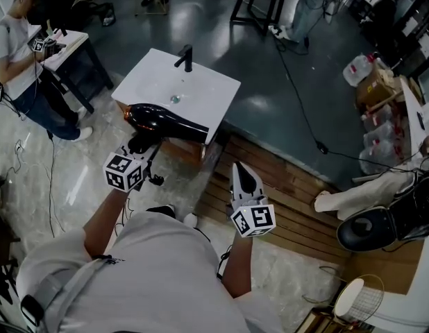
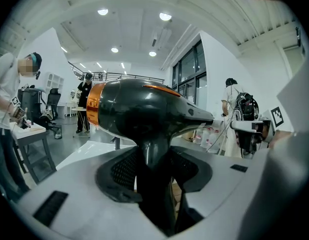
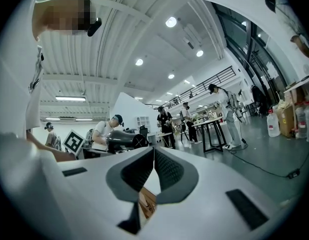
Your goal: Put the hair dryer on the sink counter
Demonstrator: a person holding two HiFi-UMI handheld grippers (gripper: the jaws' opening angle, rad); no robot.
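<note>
Left gripper (image 2: 154, 171) first: its jaws stand wide but clamped, the ribbed pads pressing either side of the black handle of the hair dryer (image 2: 144, 109), so the grip looks firm and square. In the head view, the left gripper (image 1: 141, 146) holds the hair dryer (image 1: 162, 122) right at the near edge of the sink counter (image 1: 207, 85), orange rear ring to the left, nozzle to the right. Whether the body touches the white top or hangs just above it, I cannot tell.

Right gripper (image 3: 152, 176) is out of play: pads tip to tip, nothing between them. It hangs well back from the sink counter (image 1: 244, 177), over the wooden slats.

Now the placing, and the edge is the worry. My read: the dryer wants to go further in over the sink counter, toward the drain (image 1: 175, 99) but short of the black faucet (image 1: 186, 57) at the far side. It should come down level and lie on its side, handle fully on the white surface, not overhanging. The jaws should part only once the weight rests and the rounded body shows no roll. Then the gripper can back straight out along the handle so the pads don't drag it off the near edge.
</note>
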